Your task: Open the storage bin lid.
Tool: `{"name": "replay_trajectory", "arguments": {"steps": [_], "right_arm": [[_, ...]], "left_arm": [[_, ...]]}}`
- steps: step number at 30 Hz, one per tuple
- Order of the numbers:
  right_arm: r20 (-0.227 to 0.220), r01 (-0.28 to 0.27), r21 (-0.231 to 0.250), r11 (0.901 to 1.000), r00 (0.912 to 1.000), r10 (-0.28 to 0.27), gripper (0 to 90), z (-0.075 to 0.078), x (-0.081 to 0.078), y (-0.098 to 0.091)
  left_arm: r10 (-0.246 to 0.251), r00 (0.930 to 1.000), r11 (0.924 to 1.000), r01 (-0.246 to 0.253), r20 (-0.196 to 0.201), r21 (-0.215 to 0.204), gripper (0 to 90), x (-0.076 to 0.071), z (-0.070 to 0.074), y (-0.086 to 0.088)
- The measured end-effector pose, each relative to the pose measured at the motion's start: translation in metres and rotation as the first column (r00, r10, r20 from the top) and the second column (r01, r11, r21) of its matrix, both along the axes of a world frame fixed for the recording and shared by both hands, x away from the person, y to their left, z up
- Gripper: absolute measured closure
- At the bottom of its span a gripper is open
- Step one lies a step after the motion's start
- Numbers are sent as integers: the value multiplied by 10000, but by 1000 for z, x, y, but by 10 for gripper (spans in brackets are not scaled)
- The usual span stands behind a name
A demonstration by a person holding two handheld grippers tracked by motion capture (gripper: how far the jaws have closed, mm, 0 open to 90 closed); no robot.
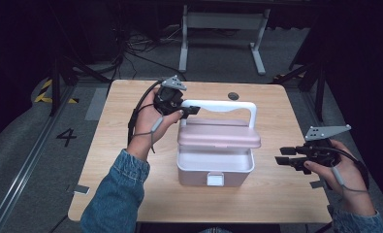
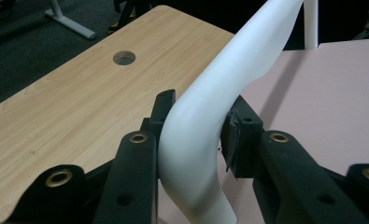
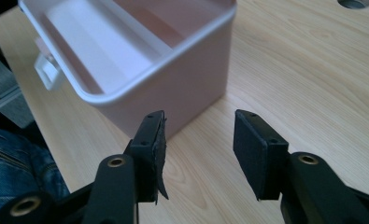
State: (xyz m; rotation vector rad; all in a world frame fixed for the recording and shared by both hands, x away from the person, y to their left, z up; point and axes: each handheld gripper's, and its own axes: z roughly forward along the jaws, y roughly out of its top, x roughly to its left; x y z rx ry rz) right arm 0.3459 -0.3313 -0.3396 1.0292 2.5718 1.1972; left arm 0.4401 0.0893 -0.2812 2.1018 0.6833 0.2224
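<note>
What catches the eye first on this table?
A pink box stands open mid-table, its lid tipped back. The left gripper is clamped on the corner of its white handle. The right gripper hangs open beside the box, holding nothing.

A light wood-grain tabletop (image 1: 131, 145) with rounded corners fills the middle of the high view, a round cable hole (image 1: 233, 96) near its far edge. Around it lies grey carpeted floor (image 1: 24, 160) — a number 4 (image 1: 66, 137) marked at the left, yellow-black hazard tape (image 1: 46, 92) at the upper left. Black cables (image 1: 131, 48) tangle along the top, beside a white desk frame (image 1: 223, 34). The surroundings are dark.
</note>
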Motion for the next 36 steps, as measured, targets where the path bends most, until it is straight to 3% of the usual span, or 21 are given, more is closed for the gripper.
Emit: {"name": "replay_trajectory", "arguments": {"steps": [3,5,20,23,29,36], "right_arm": [[198,85,407,9991,9998,-93,575,1,2,6],[414,250,432,9988,9988,-267,584,1,2,11],[1227,171,1647,9862,9917,-377,681,11,4,31],[1529,248,1924,9810,9867,-550,739,14,5,36],[1727,-48,2272,9738,9843,-354,820,14,9,46],[1923,-305,2781,9601,9810,-245,887,15,11,51]], "left_arm": [[82,10000,9999,-82,-20,-86,691,2,0,0],[110,9999,9999,-110,-35,-102,690,4,0,0],[499,9987,9985,-501,-83,-207,694,17,1,0],[592,9982,9978,-596,-136,-295,694,18,0,0],[772,9967,9947,-787,-248,-664,697,24,-3,1],[809,9965,9936,-824,-226,-768,697,24,-4,2]]}}
